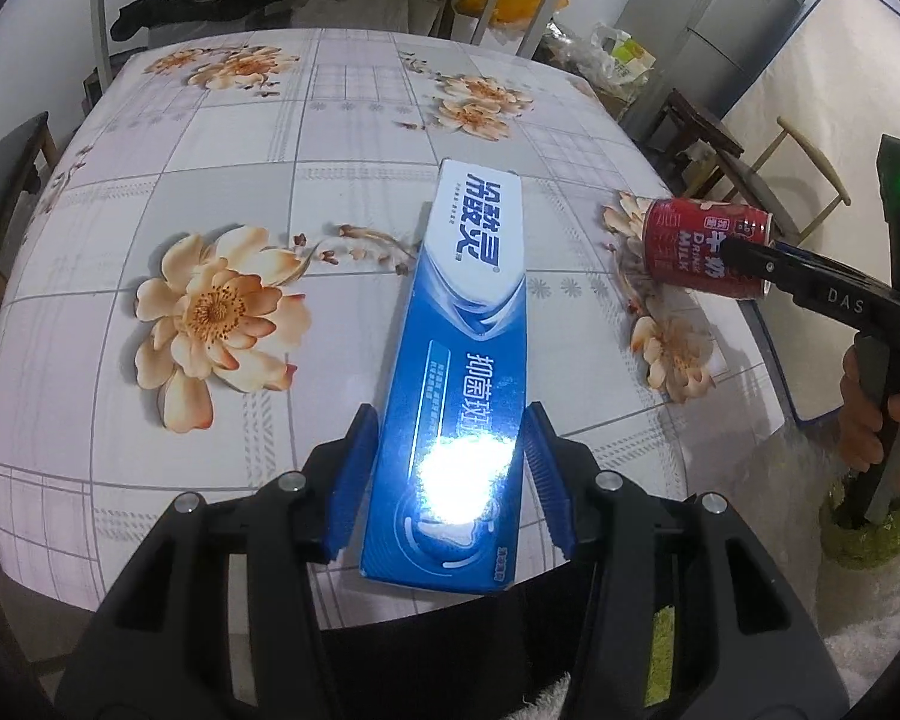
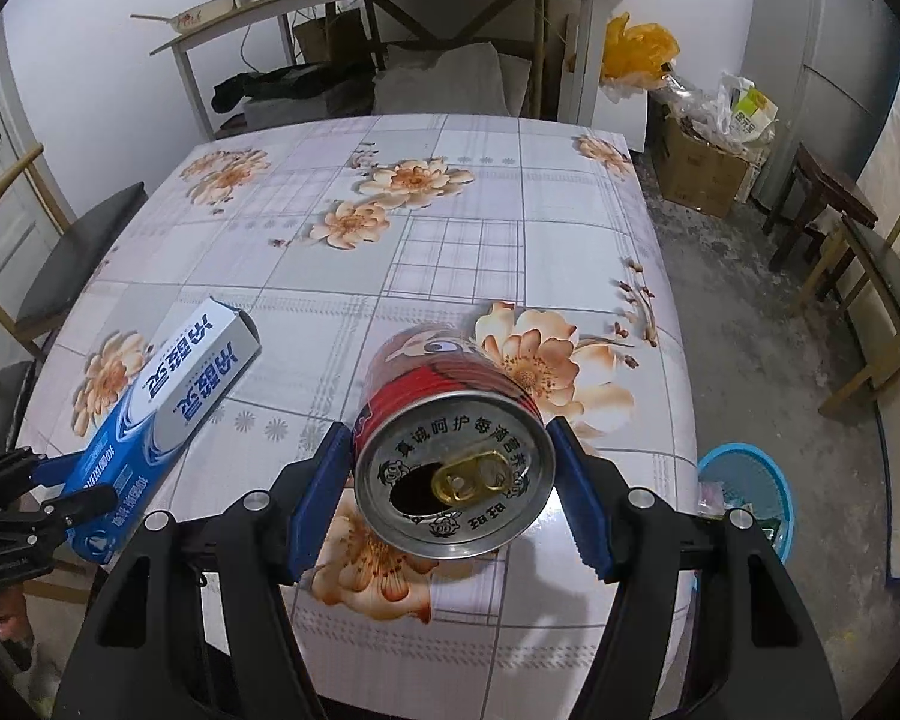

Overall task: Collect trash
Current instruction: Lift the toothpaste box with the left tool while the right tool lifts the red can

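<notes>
Gripping the blue toothpaste box (image 1: 456, 360) near its closer end, my left gripper (image 1: 450, 474) has both blue pads pressed to the box's long sides, clenched on it. The box runs lengthwise away from me over the floral tablecloth (image 1: 240, 138), white end pointing to the far side, and a hard glare washes out the print between the pads. From the right wrist view the same box (image 2: 168, 414) shows at the near left, tilted, its far white end raised off the cloth, so it's up in the air rather than lying flat.

Over on the right, my right gripper (image 2: 450, 492) is clamped on the red milk can (image 2: 450, 450). The pads sit against its two sides, and the can lies on its side in the grasp, opened top facing the camera, gold pull tab bent back beside the dark drinking hole. In the left wrist view that can (image 1: 705, 246) hangs at the table's right edge, held off the cloth, with the black right gripper (image 1: 744, 255) reaching in from the right.

Down on the floor at the near right, just beside the table's corner, stands a blue basket (image 2: 750, 468) with some scraps in it; I can't make out what they are.
</notes>
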`<act>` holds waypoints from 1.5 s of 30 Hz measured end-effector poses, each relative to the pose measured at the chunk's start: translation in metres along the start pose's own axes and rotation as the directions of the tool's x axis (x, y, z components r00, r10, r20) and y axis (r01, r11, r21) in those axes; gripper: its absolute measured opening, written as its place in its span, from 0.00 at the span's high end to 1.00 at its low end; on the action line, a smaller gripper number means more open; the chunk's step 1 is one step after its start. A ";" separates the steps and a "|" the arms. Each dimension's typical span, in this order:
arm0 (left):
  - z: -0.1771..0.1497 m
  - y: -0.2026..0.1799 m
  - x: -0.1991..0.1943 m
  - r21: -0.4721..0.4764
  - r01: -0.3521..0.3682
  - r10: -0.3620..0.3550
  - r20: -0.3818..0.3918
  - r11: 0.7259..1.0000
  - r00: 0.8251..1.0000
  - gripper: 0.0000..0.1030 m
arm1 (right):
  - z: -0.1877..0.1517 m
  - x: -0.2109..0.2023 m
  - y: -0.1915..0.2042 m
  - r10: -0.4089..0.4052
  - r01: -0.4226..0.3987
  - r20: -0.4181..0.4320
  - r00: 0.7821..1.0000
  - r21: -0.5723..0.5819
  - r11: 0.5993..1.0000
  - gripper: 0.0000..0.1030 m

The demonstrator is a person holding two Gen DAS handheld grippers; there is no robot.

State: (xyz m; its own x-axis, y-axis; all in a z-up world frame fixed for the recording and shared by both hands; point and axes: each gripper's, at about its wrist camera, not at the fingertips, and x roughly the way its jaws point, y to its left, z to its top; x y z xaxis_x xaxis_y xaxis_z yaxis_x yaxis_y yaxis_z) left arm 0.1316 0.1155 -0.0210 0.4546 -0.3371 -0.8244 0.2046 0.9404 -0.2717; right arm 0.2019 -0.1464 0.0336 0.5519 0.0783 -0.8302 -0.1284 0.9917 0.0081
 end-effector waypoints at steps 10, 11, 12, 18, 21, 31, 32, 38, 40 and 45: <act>0.023 -0.016 0.003 0.051 -0.045 0.042 0.058 0.998 0.997 0.40 | -0.004 -0.002 0.018 -0.040 0.040 -0.002 0.999 -0.074 0.996 0.38; 0.025 -0.018 0.006 0.051 -0.046 0.044 0.052 0.998 0.998 0.40 | -0.004 -0.002 0.020 -0.043 0.043 0.001 0.999 -0.079 0.996 0.37; 0.028 -0.019 0.010 0.053 -0.047 0.045 0.049 0.997 0.998 0.40 | -0.005 -0.003 0.021 -0.046 0.047 0.004 0.999 -0.084 0.995 0.37; 0.040 -0.026 0.029 0.086 -0.115 0.111 0.044 0.990 0.993 0.40 | -0.008 -0.005 0.026 -0.043 0.045 0.024 0.999 -0.082 0.996 0.37; 0.044 -0.028 0.037 0.095 -0.135 0.133 0.032 0.986 0.991 0.41 | -0.010 -0.007 0.025 -0.043 0.045 0.035 0.998 -0.077 0.996 0.37; 0.043 -0.036 0.051 0.113 -0.153 0.152 0.014 0.982 0.988 0.51 | -0.013 -0.010 0.020 -0.028 0.030 0.047 0.999 -0.056 0.998 0.37; 0.043 -0.037 0.051 0.113 -0.152 0.152 0.015 0.982 0.988 0.51 | -0.014 -0.010 0.019 -0.026 0.029 0.048 0.999 -0.055 0.998 0.37; 0.044 -0.037 0.052 0.105 -0.150 0.150 0.012 0.983 0.989 0.51 | -0.014 -0.010 0.019 -0.023 0.026 0.048 0.999 -0.052 0.998 0.37; 0.045 -0.038 0.054 0.102 -0.152 0.152 0.011 0.983 0.988 0.51 | -0.013 -0.009 0.018 -0.011 0.012 0.037 0.999 -0.042 0.999 0.37; 0.047 -0.037 0.057 0.095 -0.156 0.156 0.013 0.983 0.988 0.55 | -0.016 -0.004 0.015 0.023 -0.023 0.023 0.999 -0.011 1.000 0.37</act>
State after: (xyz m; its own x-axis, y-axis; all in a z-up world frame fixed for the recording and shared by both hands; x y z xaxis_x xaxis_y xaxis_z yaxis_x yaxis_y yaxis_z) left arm 0.1904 0.0599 -0.0345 0.4922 -0.1870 -0.8502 0.2120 0.9730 -0.0913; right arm 0.1848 -0.1338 0.0287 0.5675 0.1035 -0.8169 -0.1505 0.9884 0.0207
